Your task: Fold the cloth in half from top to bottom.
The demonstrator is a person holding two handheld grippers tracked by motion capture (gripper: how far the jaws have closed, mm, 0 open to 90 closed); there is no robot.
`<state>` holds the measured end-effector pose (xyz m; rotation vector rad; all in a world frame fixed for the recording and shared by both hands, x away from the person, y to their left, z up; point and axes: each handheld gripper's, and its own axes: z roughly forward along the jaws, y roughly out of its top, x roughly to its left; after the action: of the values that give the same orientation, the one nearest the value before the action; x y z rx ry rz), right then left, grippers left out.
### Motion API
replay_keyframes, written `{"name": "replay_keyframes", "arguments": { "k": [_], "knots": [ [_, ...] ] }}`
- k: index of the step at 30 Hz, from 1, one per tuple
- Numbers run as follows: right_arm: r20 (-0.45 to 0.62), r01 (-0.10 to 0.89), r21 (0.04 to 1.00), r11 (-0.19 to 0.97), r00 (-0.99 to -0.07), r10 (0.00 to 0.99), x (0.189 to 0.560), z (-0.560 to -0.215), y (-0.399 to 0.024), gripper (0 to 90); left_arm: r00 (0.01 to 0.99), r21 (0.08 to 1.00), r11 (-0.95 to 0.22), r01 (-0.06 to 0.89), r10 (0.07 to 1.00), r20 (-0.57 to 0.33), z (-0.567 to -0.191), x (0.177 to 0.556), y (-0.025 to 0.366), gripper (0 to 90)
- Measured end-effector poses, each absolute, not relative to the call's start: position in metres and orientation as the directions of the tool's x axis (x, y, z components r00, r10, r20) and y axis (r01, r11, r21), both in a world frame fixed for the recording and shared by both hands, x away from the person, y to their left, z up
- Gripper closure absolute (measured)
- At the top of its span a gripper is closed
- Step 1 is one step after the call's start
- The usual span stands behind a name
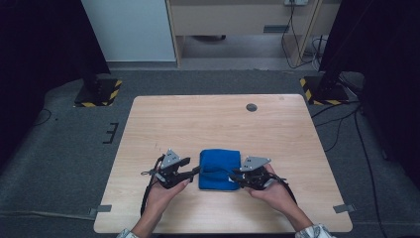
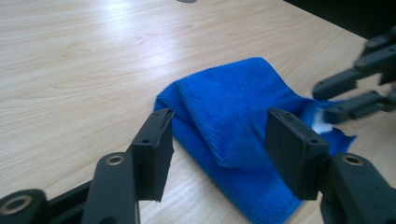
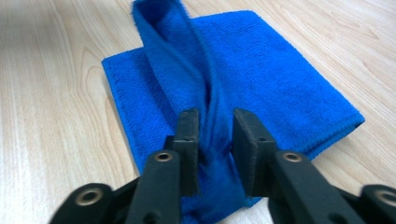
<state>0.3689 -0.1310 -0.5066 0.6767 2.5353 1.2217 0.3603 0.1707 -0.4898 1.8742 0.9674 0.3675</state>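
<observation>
Cloth count: one folded blue terry cloth, lying on the light wood-grain table near its front edge, between my two black two-jaw grippers. From the high view I see two hands, one per gripper, sleeves cut off at the bottom edge.

Left gripper: jaws spread wide, straddling the cloth's near edge w/o touching it as far as I can tell; a raised fold sits between them.

Right gripper: jaws pressed in on a lifted ridge of cloth, pinching it; the ridge runs up and away from the pads. The rest of the cloth stays flat on the table.

One small dark round spot toward the table's far side; can't make out what it is.

A white bit by the right gripper's jaws in the left gripper view is blurred, maybe a tag, can't tell.
</observation>
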Motion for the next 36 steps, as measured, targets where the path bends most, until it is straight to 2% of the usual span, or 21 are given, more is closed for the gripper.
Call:
{"name": "replay_keyframes", "arguments": {
  "k": [5, 16, 20, 29, 32, 36],
  "knots": [
    [-0.014, 0.3, 0.776, 0.555, -0.872, 0.49, 0.364, -0.507, -0.134, 59.4, 0.617, 0.859, -0.231, 0.456, 0.778, -0.119, -0.494, 0.369, 0.169, 36.9],
    [0.036, 0.326, 0.812, 0.484, -0.855, 0.517, 0.364, -0.499, -0.135, 35.5, 0.619, 0.874, -0.22, 0.433, 0.777, -0.111, -0.496, 0.373, 0.162, 29.5],
    [0.044, 0.329, 0.831, 0.449, -0.843, 0.537, 0.367, -0.494, -0.139, 32.7, 0.638, 0.864, -0.261, 0.43, 0.765, -0.087, -0.5, 0.372, 0.156, 28.0],
    [0.057, 0.366, 0.86, 0.355, -0.761, 0.647, 0.383, -0.49, -0.156, 25.4, 0.662, 0.801, -0.38, 0.463, 0.749, -0.027, -0.516, 0.366, 0.147, 28.2],
    [0.062, 0.381, 0.861, 0.338, -0.736, 0.674, 0.387, -0.491, -0.159, 20.7, 0.665, 0.795, -0.389, 0.466, 0.747, -0.024, -0.517, 0.365, 0.147, 27.0],
    [0.055, 0.394, 0.857, 0.332, -0.711, 0.701, 0.393, -0.494, -0.163, 15.6, 0.645, 0.806, -0.353, 0.476, 0.762, -0.047, -0.514, 0.368, 0.148, 20.6]
  ]
}}
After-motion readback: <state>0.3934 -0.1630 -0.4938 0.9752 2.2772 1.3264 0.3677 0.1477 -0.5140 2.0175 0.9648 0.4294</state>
